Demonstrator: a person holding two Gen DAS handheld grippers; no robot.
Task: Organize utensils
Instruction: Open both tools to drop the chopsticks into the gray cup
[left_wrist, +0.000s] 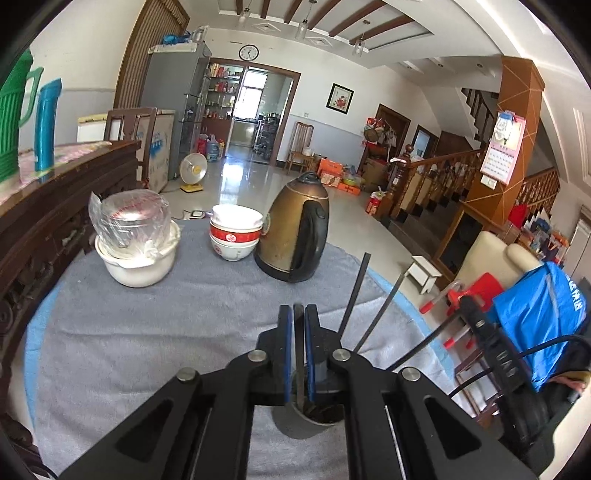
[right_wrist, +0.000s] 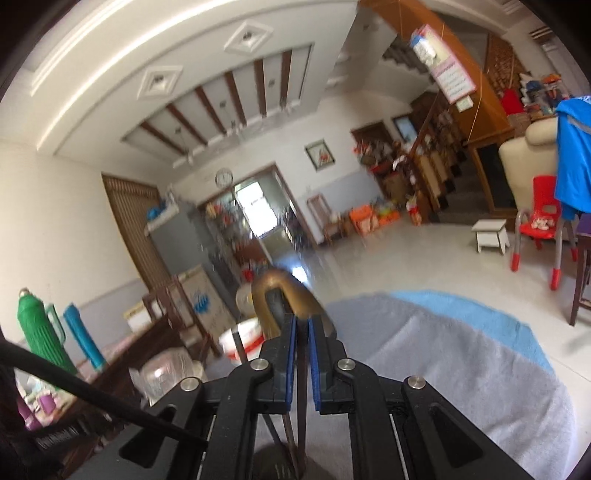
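Note:
In the left wrist view my left gripper (left_wrist: 298, 308) is shut on a dark chopstick (left_wrist: 298, 350). The chopstick runs down into a grey cup (left_wrist: 306, 421) just below the jaws. Two more chopsticks (left_wrist: 354, 295) lean out of the cup to the right. In the blurred right wrist view my right gripper (right_wrist: 302, 321) is shut on another dark chopstick (right_wrist: 302, 369). That one reaches down to the dark cup mouth (right_wrist: 280, 461) at the bottom edge. A further chopstick (right_wrist: 240, 347) sticks up on the left.
On the grey towel (left_wrist: 147, 332) stand a brass kettle (left_wrist: 295, 232), stacked red-and-white bowls (left_wrist: 236, 232) and a white pot (left_wrist: 136, 266) with a plastic-wrapped lid. A dark wooden cabinet (left_wrist: 55, 221) borders the left. A red chair (right_wrist: 539, 214) and a white stool (right_wrist: 489, 234) stand on the floor.

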